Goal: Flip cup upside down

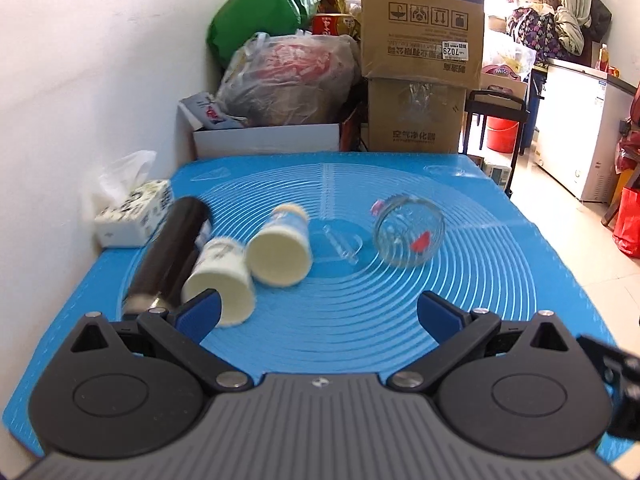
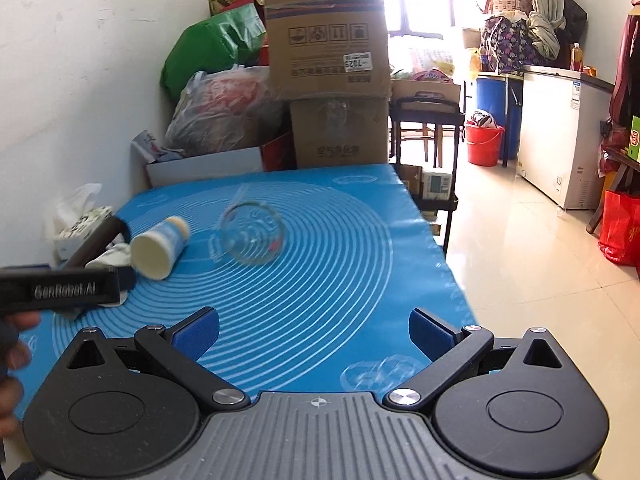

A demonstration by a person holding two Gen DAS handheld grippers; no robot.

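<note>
A clear glass cup (image 1: 409,231) with a handle lies on its side on the blue mat (image 1: 320,320), its mouth toward me; it also shows in the right wrist view (image 2: 250,233). Two cream paper cups (image 1: 280,246) (image 1: 221,278) lie on their sides to the left, next to a black cylinder (image 1: 170,254). My left gripper (image 1: 319,314) is open and empty, above the mat, with the nearer paper cup by its left finger. My right gripper (image 2: 314,330) is open and empty, short of the glass cup.
A tissue box (image 1: 134,212) sits at the mat's left edge by the wall. Cardboard boxes (image 1: 420,52) and plastic bags (image 1: 288,76) stand behind the table. The table's right edge drops to a tiled floor (image 2: 540,280). The left gripper's body (image 2: 60,288) shows at the right view's left.
</note>
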